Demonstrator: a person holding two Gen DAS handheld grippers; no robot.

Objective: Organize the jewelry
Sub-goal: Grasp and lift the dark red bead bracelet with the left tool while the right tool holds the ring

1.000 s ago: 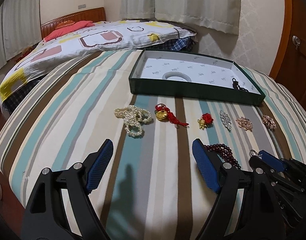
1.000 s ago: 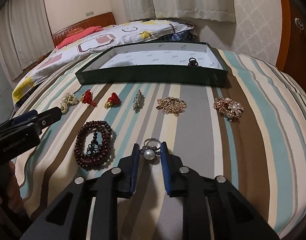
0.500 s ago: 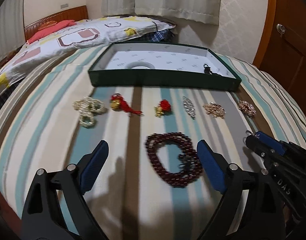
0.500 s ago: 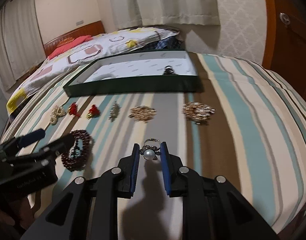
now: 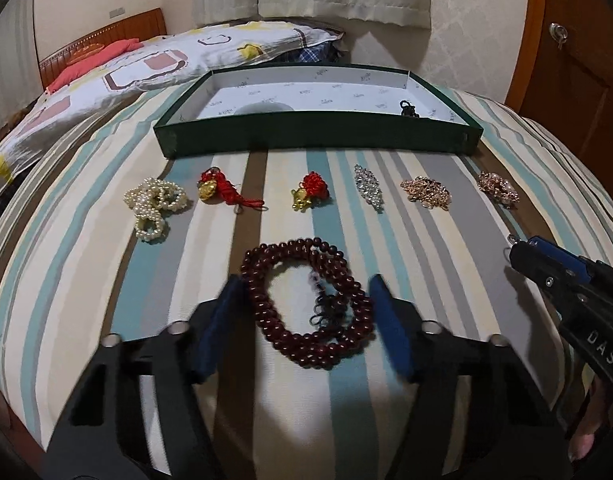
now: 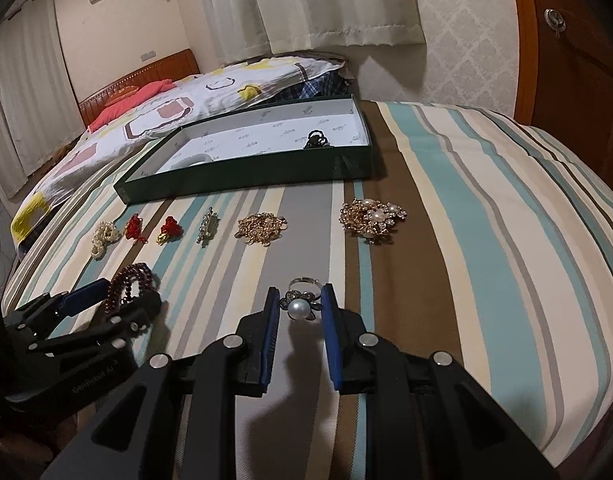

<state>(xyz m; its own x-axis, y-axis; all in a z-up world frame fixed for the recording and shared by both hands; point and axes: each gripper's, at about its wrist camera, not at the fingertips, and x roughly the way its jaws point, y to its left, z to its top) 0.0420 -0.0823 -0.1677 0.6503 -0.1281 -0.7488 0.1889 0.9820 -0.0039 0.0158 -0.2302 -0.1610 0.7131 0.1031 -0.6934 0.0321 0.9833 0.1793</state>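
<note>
Straddling dark bead bracelet (image 5: 306,300) near bed's front edge, left gripper (image 5: 306,320) wide; right gripper (image 6: 300,308) narrow around pearl ring (image 6: 300,306), risking a slip.

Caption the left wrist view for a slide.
Open left gripper straddles a dark red bead bracelet on the striped bed.

Dark-red beads (image 5: 306,300), green box (image 5: 314,138)
</note>
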